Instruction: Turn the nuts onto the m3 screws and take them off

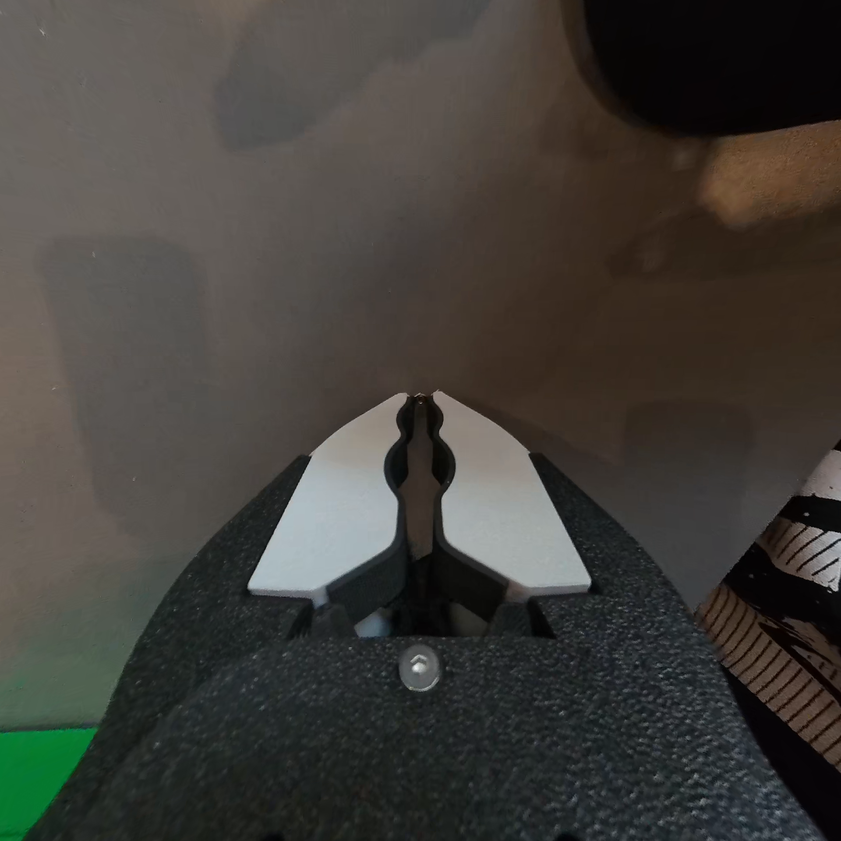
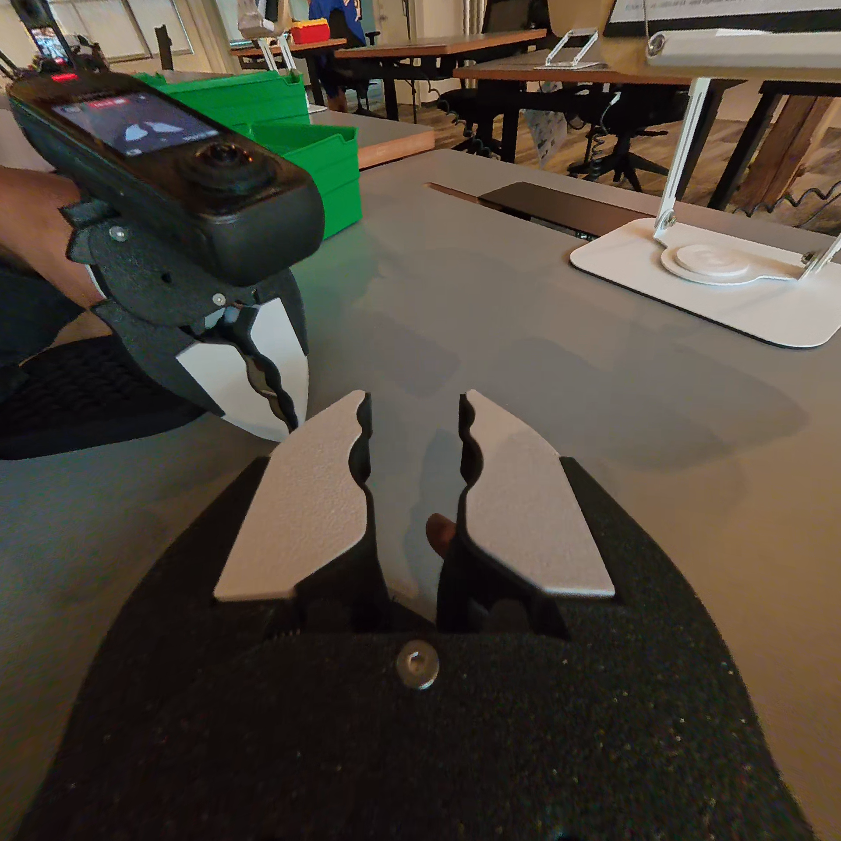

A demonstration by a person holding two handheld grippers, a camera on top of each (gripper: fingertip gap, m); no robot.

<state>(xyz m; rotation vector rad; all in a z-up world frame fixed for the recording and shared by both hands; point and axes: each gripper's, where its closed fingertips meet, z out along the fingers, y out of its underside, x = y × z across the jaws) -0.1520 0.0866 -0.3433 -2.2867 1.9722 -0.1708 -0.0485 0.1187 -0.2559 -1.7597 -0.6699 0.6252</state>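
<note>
Grey tabletop (image 2: 500,364) lies bare ahead of the wide-open, unloaded right gripper (image 2: 414,400), while the left gripper (image 1: 420,399) pinches a tiny nut (image 1: 421,398) near its edge.

Looks like an open office or shared lab space to me. Rows of wood-topped desks (image 2: 437,45) on black legs, black swivel chairs (image 2: 623,132) on a wooden floor (image 2: 751,141), green plastic bins (image 2: 255,100) toward the far left of a grey tabletop (image 2: 500,318), plus a white stand (image 2: 710,273) at its far right edge.
</note>
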